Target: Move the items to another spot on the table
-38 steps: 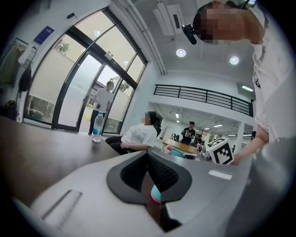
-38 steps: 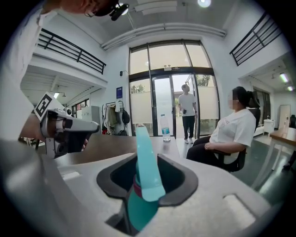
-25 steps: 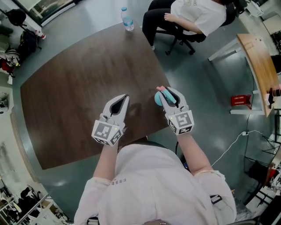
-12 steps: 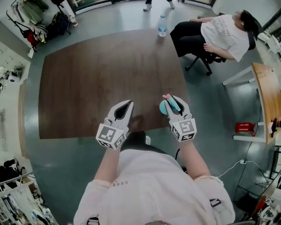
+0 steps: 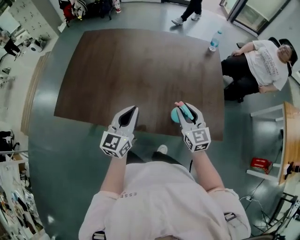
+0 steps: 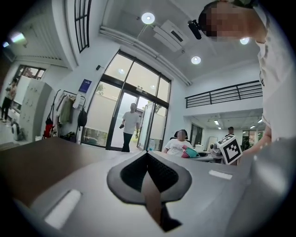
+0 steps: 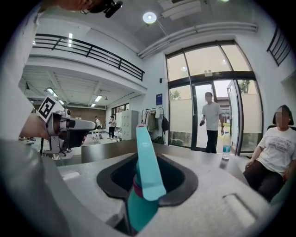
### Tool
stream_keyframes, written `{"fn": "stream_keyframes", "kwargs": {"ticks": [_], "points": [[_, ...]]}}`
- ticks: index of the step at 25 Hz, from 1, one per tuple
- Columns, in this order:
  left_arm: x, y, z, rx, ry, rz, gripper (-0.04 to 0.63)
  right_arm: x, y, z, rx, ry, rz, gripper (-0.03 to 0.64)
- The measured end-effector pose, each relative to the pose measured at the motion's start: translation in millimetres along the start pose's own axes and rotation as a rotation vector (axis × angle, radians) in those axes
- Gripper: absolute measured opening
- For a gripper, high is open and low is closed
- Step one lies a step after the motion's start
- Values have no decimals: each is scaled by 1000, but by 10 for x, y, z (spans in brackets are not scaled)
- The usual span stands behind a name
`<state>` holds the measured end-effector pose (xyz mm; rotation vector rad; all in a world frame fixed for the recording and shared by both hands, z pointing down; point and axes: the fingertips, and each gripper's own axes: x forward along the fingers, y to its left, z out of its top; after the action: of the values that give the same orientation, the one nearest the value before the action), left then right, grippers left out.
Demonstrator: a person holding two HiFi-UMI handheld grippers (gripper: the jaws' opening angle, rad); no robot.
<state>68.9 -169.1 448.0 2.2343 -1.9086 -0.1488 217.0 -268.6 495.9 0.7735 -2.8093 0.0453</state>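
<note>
My right gripper is shut on a teal tool with a pink band, held just above the near edge of the brown table. In the right gripper view the teal tool sticks up and forward out of the right gripper. My left gripper hovers over the same edge, a little to the left, with its jaws together and nothing between them. The left gripper view shows the left gripper with its tips meeting, and the right gripper's marker cube off to the right.
A water bottle stands at the table's far right corner. Beside that corner a person sits on a chair. Another person walks beyond the far edge. A red box lies on the floor at the right.
The whole view has swung: the table now lies squarer ahead and the seated person and bottle have shifted right. Both grippers moved sideways along the table's edge, their grips unchanged.
</note>
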Motion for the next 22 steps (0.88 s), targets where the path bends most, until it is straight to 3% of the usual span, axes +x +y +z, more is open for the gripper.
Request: {"fn": "stream_keyframes", "kwargs": {"ticks": [8, 15, 22], "points": [[-978, 948, 306, 0, -43, 90, 8, 651, 1107, 230, 15, 6, 53, 106], [-1994, 1891, 515, 13, -68, 175, 8, 1317, 2351, 442, -15, -7, 150, 106], [-2900, 2618, 526, -8, -61, 294, 8, 1867, 3317, 571, 35, 10, 256, 106]]}}
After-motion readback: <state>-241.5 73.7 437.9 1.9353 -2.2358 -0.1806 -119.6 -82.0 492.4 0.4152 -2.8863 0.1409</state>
